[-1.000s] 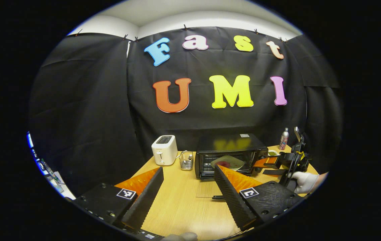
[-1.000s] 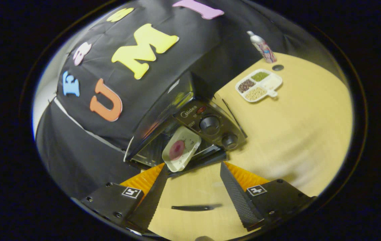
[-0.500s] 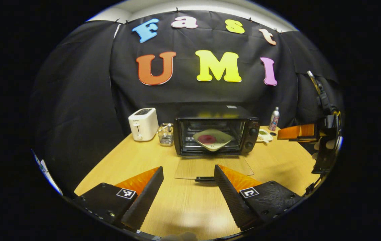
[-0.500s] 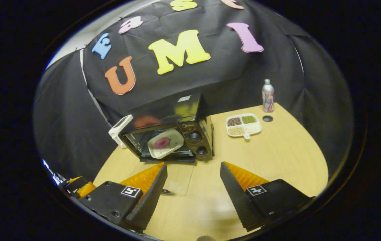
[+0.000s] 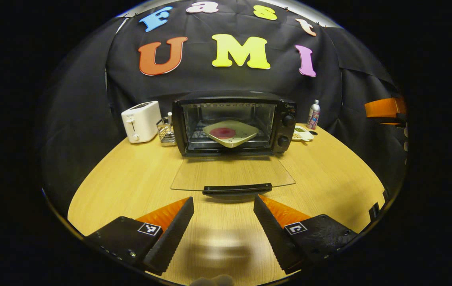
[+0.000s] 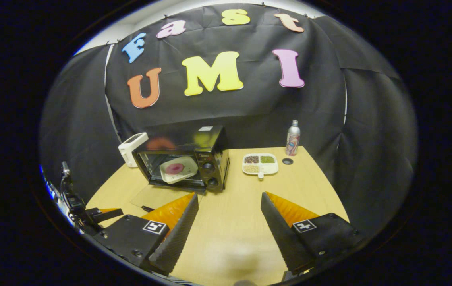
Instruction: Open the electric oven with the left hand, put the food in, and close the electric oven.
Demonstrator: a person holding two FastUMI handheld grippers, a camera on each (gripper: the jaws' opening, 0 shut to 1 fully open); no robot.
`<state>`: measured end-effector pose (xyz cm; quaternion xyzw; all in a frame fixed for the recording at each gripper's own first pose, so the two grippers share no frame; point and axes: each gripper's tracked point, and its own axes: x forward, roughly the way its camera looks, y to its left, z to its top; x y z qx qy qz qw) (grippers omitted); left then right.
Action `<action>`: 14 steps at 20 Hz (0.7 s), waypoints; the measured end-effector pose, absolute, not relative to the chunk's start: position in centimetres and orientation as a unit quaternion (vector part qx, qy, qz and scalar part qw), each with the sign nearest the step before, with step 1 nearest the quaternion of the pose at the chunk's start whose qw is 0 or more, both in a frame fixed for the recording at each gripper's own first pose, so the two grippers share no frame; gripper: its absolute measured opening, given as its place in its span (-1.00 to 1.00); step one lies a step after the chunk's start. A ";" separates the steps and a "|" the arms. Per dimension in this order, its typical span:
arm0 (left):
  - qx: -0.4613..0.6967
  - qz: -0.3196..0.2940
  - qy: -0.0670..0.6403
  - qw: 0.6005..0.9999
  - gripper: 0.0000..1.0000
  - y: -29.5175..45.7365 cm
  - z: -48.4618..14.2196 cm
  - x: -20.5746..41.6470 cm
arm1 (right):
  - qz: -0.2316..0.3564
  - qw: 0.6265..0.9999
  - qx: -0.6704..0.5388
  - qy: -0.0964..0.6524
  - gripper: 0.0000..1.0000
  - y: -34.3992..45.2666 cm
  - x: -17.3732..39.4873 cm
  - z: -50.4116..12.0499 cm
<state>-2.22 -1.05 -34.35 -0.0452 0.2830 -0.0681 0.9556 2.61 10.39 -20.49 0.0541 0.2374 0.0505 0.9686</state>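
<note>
A: Glass door (image 5: 232, 172) lies flat on the wooden table (image 5: 130, 178), centre of the left gripper view, and your left gripper (image 5: 223, 222) hangs spread wide and empty just short of its handle (image 5: 237, 188).

B: The oven (image 5: 232, 121) stands open behind it, upper centre, with the plate (image 5: 230, 132) of food (image 5: 223, 132) on the rack.

A: In the right gripper view, your right gripper (image 6: 229, 222) is parted too, gripping nothing, low in the frame, well back from the oven at centre left.

B: Toaster (image 5: 140, 120) sits left of the oven.
</note>
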 end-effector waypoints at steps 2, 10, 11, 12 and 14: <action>-0.047 -0.073 0.292 0.952 0.94 -1.8 -35.6 -1.8 | 0.039 0.969 0.042 0.241 0.90 9.3 1.7 -20.6; -0.048 -0.080 0.330 0.940 0.94 -3.6 -39.7 0.1 | 0.002 0.967 0.035 0.252 1.00 5.8 -0.8 -20.5; -0.047 -0.080 0.332 0.939 0.94 -3.7 -40.2 0.4 | 0.000 0.967 0.036 0.254 0.90 5.6 -0.9 -20.5; -0.046 -0.080 0.337 0.937 0.94 -3.8 -40.6 0.6 | -0.003 0.966 0.038 0.255 0.90 5.5 -0.9 -20.4; -0.040 -0.080 0.340 0.936 0.94 -4.0 -41.1 1.1 | -0.008 0.966 0.032 0.257 1.00 5.1 -0.9 -20.6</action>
